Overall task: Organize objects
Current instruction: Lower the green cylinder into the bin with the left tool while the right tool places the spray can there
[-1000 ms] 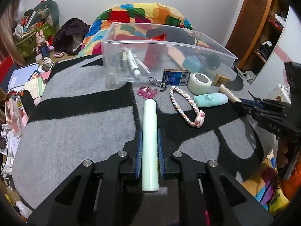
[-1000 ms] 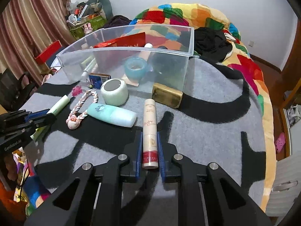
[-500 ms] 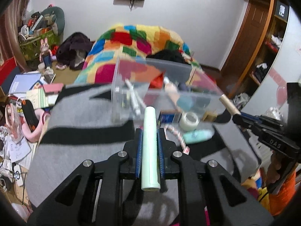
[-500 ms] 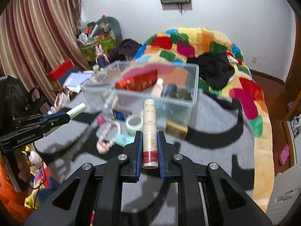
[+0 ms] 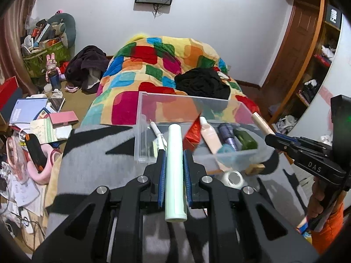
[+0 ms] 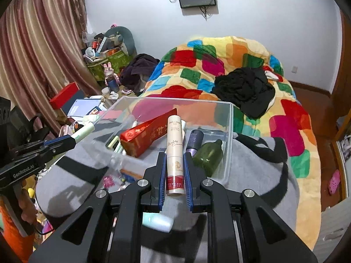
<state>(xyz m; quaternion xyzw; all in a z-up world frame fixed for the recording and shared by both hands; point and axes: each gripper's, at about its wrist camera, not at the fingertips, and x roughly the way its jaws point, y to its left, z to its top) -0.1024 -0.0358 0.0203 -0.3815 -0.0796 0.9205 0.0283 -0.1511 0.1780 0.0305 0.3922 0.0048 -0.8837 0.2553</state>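
Note:
My left gripper [image 5: 174, 153] is shut on a pale green tube [image 5: 174, 171], held in the air just before the near wall of a clear plastic bin [image 5: 186, 97]. My right gripper [image 6: 174, 155] is shut on a beige tube with a red band [image 6: 174, 153], raised over the near edge of the same bin [image 6: 229, 131]. The bin holds a red packet [image 6: 147, 135], a green bottle [image 6: 208, 156], a purple bottle [image 6: 195, 141] and a pink tube [image 5: 209, 134]. Each gripper shows in the other's view, the right one [image 5: 272, 137] and the left one [image 6: 70, 141].
A grey and black blanket [image 5: 94, 164] covers the surface below. On it lie a tape roll [image 5: 233, 178], a mint bottle [image 6: 156, 221] and a pink charm [image 6: 108, 180]. A colourful quilt [image 5: 158, 65] with black clothes lies behind the bin. Clutter lies on the floor [image 5: 33, 127] at left.
Both grippers have lifted their tubes off the blanket and carried them up and forward to the bin. The bin now lies below and just ahead of the fingertips.

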